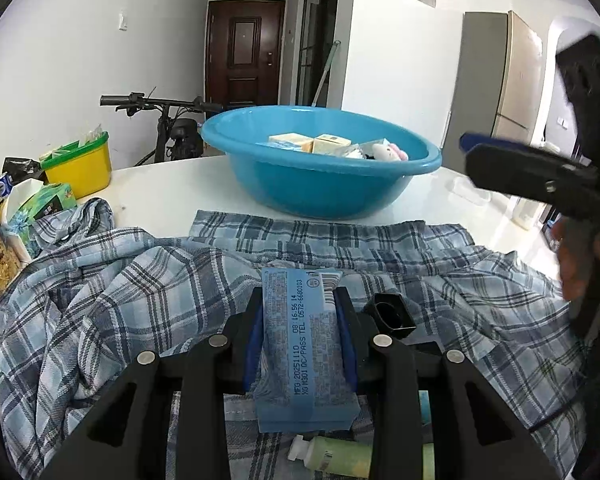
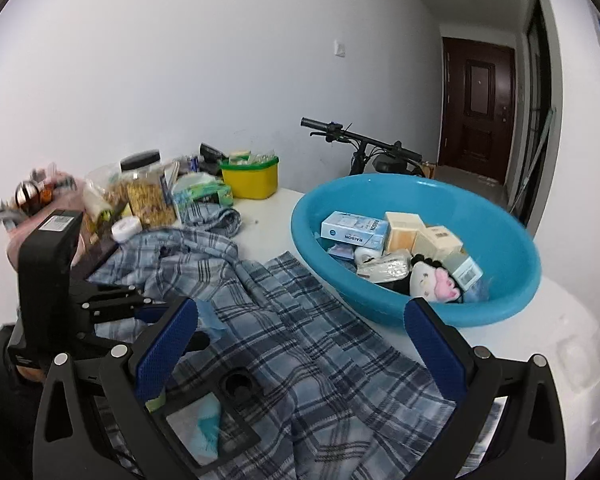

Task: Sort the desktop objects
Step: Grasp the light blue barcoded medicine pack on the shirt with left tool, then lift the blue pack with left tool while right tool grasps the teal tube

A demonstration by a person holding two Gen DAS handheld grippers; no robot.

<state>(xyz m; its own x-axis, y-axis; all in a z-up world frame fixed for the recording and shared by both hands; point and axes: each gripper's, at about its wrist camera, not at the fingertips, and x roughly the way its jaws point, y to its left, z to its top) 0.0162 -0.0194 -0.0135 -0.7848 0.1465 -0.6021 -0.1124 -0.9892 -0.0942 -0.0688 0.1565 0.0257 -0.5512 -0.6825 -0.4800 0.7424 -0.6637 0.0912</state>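
My left gripper (image 1: 300, 300) is shut on a blue printed packet (image 1: 304, 352), held just above a crumpled blue plaid shirt (image 1: 140, 280) spread over the white table. A blue basin (image 1: 320, 192) stands beyond the shirt and holds several small boxes and a plush toy (image 2: 432, 280). My right gripper (image 2: 300, 344) is open and empty over the shirt, its right finger close to the basin (image 2: 300, 216). In the left wrist view the right gripper (image 1: 472, 152) comes in from the right. A black hexagonal cap (image 1: 390, 314) and a green tube (image 1: 332, 454) lie on the shirt.
A yellow tub (image 1: 80, 168), a green tissue box (image 1: 48, 204) and a snack jar (image 2: 148, 196) crowd the table's far left. A bicycle (image 1: 168, 120) stands behind the table. A black-framed flat item (image 2: 212, 428) lies under my right gripper.
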